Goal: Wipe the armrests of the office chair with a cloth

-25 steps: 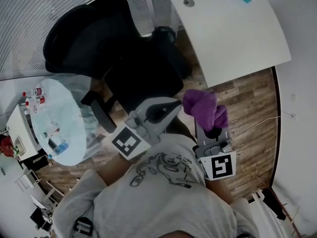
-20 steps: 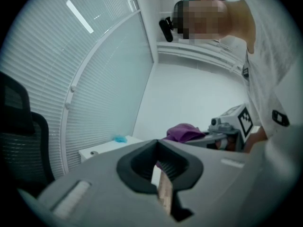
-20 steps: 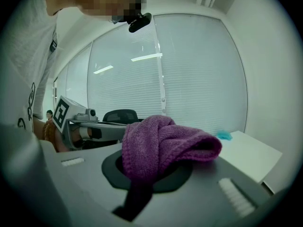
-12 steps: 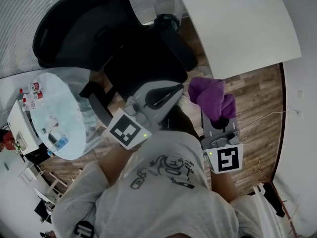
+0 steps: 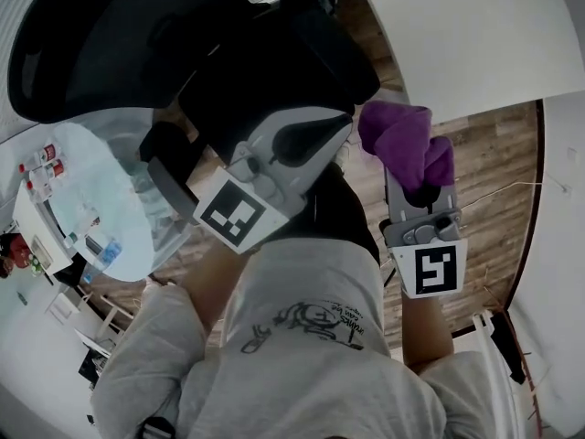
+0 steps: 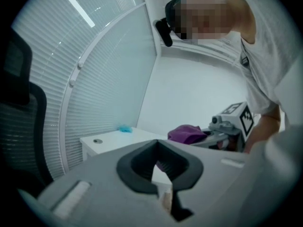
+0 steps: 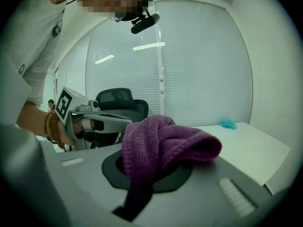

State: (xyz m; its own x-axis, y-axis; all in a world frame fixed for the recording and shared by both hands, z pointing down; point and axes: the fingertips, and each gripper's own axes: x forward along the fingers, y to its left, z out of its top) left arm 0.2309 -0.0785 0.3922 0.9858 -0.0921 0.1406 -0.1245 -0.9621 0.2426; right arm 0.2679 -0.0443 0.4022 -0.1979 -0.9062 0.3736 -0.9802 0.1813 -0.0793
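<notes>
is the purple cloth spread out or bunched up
Bunched up: the cloth is a twisted wad, with one end pinched in the right gripper.

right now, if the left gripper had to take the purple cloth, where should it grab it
Grip the bunched fold of the purple cloth that sticks out past the right gripper, which is shut on its lower end. Probably come in sideways from where the left gripper is: that bulge is thick and hangs free.

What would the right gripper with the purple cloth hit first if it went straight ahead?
Probably the white desk: the right gripper, shut on the purple cloth, points toward its near edge, though depth is unclear.
</notes>
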